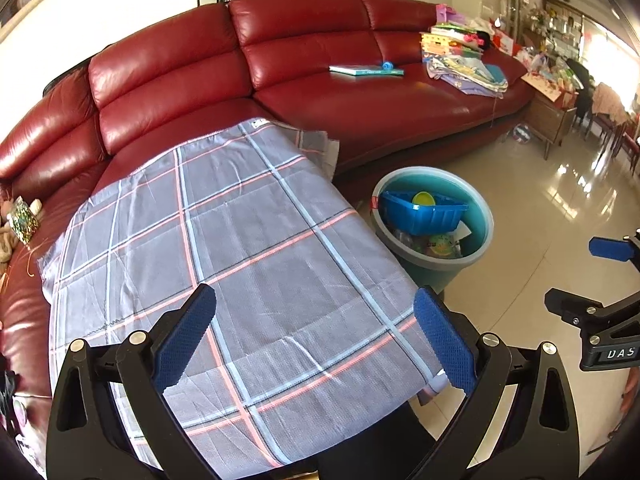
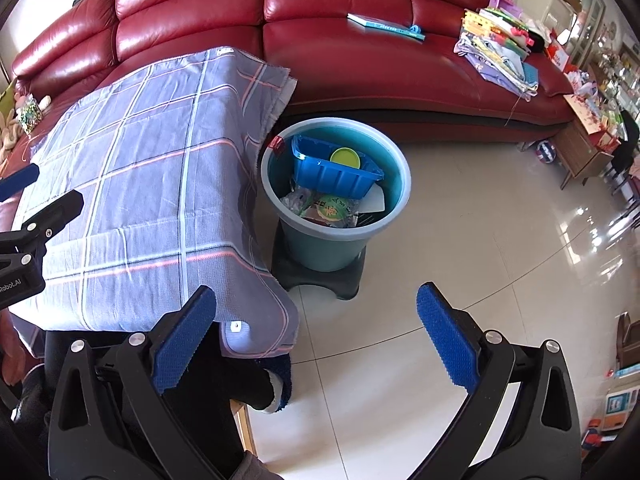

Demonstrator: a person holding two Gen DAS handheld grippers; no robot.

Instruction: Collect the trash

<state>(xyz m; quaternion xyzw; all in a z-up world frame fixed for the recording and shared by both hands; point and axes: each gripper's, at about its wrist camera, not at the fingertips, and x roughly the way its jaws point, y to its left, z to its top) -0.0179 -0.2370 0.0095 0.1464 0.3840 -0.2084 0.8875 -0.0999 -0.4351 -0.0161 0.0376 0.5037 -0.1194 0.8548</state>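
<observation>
I am looking down and forward through two wrist fisheyes, each framed at the bottom by its own blue-padded fingers. The left view is sitting right over the checked cloth (image 1: 224, 240), close to it, facing the red sofa (image 1: 168, 68), with the bin (image 1: 434, 256) off to the right. The right view is hanging over the floor (image 2: 480, 248) beside the cloth's edge, facing the same sofa, with the bin nearer its centre. Both are sharing the cloth, bin, sofa and the book (image 1: 366, 70) on it. Each is catching the other gripper at its frame edge: the right gripper (image 1: 576, 276) in the left view, the left gripper (image 2: 44, 188) in the right view.
</observation>
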